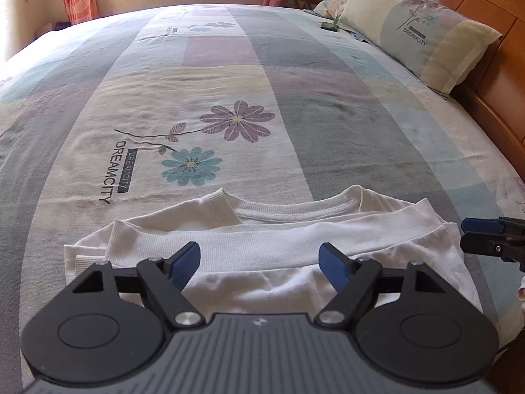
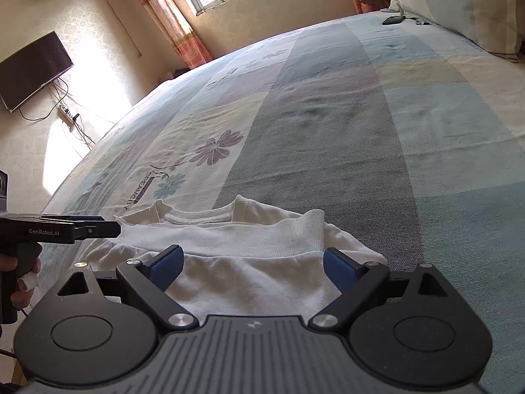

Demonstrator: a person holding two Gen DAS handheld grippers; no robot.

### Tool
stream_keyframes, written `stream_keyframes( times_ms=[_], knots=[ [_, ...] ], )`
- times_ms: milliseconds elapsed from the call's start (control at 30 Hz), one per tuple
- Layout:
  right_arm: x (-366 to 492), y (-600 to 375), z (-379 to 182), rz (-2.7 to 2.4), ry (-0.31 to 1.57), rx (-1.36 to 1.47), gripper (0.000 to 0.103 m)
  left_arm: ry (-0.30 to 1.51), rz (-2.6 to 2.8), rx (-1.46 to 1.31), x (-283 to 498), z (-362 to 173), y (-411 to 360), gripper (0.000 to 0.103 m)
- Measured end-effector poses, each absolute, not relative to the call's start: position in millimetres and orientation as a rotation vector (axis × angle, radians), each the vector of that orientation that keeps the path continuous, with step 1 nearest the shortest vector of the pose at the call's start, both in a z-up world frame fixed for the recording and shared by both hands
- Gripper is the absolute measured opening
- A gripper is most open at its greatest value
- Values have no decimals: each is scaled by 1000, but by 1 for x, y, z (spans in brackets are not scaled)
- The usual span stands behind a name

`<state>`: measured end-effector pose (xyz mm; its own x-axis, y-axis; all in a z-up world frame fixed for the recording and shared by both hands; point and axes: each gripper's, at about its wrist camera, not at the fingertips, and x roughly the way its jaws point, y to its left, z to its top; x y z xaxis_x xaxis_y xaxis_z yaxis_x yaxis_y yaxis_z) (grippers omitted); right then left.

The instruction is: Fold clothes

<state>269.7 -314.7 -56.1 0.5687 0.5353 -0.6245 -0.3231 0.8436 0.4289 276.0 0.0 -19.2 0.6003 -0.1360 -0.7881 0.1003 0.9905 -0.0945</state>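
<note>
On patchwork bedspread (image 1: 328, 124), folded white sweatshirt (image 1: 279, 246), hand-held grippers apart.

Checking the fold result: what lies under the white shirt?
The folded white shirt rests on the patchwork bedsheet. Its own lower layers and the sheet beneath are covered, so anything under it cannot be seen.

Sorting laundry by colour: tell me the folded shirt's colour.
Plain white shirt; clearest in the left wrist view.

"DREAMCITY" is showing in dark capitals on the bedsheet (image 1: 108, 177), beside its printed flowers, and repeating inside a dark bar. Same word is appearing on the pillow (image 1: 415, 37) at far right. "GenRobot.AI" is reading white on the left gripper (image 2: 98, 228) body.
</note>
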Motion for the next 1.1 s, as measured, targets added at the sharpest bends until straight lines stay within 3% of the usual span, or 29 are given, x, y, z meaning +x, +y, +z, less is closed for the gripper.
stream_keyframes(
  times_ms=[467,733,1000,1100],
  knots=[
    [313,-279,-59,858,877,114,95,927,107,24,232,0,-23,80],
    [312,-286,-58,882,878,120,96,975,104,151,231,-15,-46,81],
    [309,-275,-66,906,921,82,96,960,146,87,219,4,-29,81],
    [313,-269,-65,929,926,79,96,979,100,12,215,0,-24,86]
  ],
)
